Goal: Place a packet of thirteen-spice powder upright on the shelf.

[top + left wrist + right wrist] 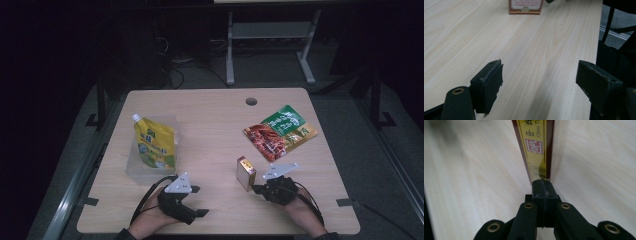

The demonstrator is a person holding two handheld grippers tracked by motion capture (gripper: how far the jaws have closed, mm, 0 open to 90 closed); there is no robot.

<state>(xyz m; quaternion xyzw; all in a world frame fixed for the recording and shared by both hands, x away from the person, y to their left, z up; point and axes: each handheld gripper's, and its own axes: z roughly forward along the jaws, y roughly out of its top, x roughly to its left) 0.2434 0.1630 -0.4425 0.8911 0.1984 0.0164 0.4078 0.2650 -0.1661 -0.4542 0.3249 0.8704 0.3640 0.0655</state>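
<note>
Right gripper view: fingers (543,192) pressed together against the box (536,147); push squarely, low. Left gripper (200,212), beside the box, fingers apart, should steady it.

Plenty of bare table (210,130) down the middle, so a gripper can pass there easy. On the left a yellow pouch (155,143) sits in a clear tray (134,167); the snack packet (280,131) blocks the far right, and the small box (245,172) stands upright near the front.
</note>
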